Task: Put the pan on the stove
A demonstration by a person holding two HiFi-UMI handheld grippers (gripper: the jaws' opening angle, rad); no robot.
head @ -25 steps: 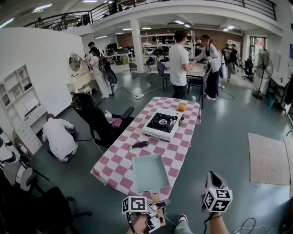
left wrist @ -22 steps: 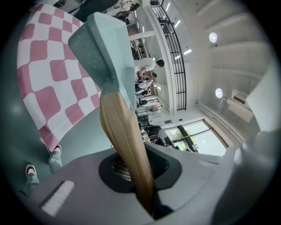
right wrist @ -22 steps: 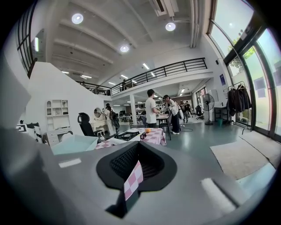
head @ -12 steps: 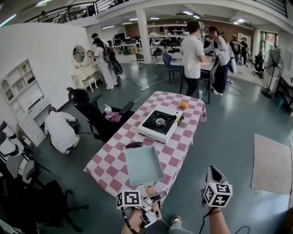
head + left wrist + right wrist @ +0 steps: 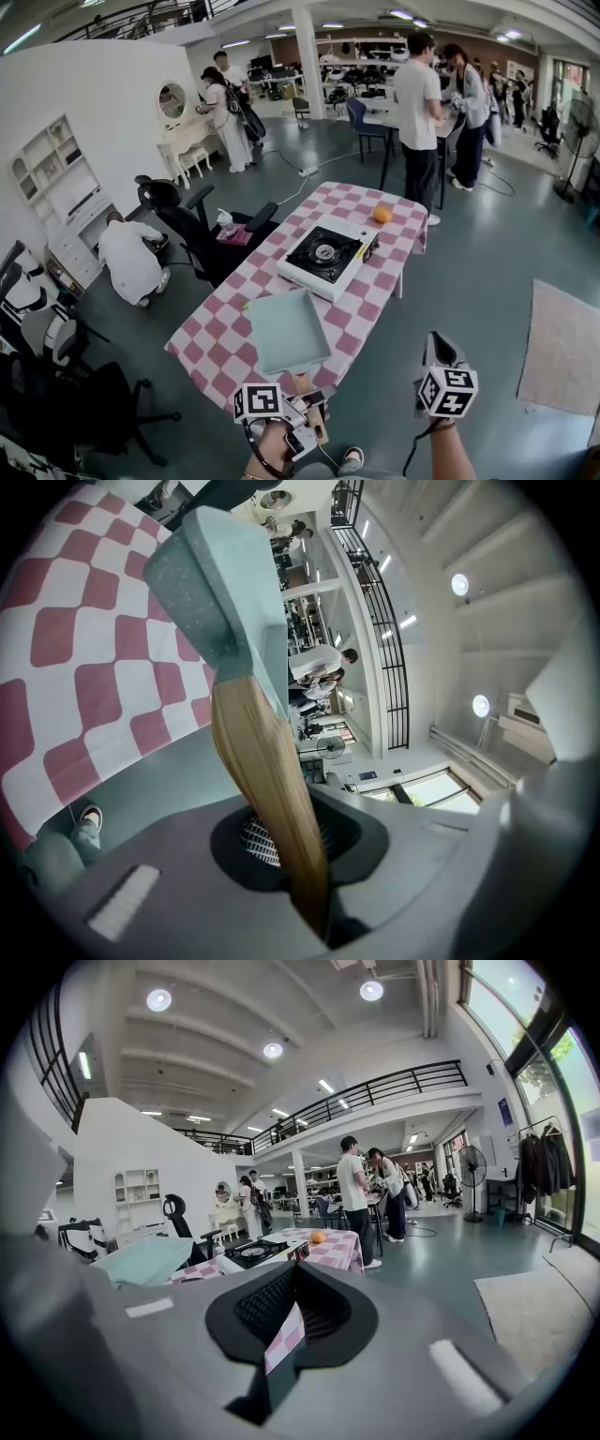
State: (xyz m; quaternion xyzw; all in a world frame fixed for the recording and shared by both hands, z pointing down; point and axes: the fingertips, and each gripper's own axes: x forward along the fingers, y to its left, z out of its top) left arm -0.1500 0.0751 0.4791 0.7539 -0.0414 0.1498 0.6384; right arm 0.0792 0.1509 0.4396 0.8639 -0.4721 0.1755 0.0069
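Two grippers show at the lower edge of the head view, both on the near side of the stove [image 5: 325, 255], which sits in the middle of a table [image 5: 370, 281] covered in a pink and white checked cloth. The left gripper [image 5: 314, 414] is clamped on the wooden handle [image 5: 267, 771] of the pan [image 5: 286, 330]; in the left gripper view the handle runs straight out from between the jaws, which are pressed against it. The pan is pale blue-green and square. It lies over the table's end nearest the person, just short of the stove and not on it. Whether it rests on the cloth or hangs just above it I cannot tell.

The right gripper [image 5: 436, 349] is off the table, to the right of the stove and nearer the person, over the grey floor. Its jaws stand together with nothing between them.

An orange [image 5: 382, 214] lies on the cloth beyond the stove, near the far end of the table.
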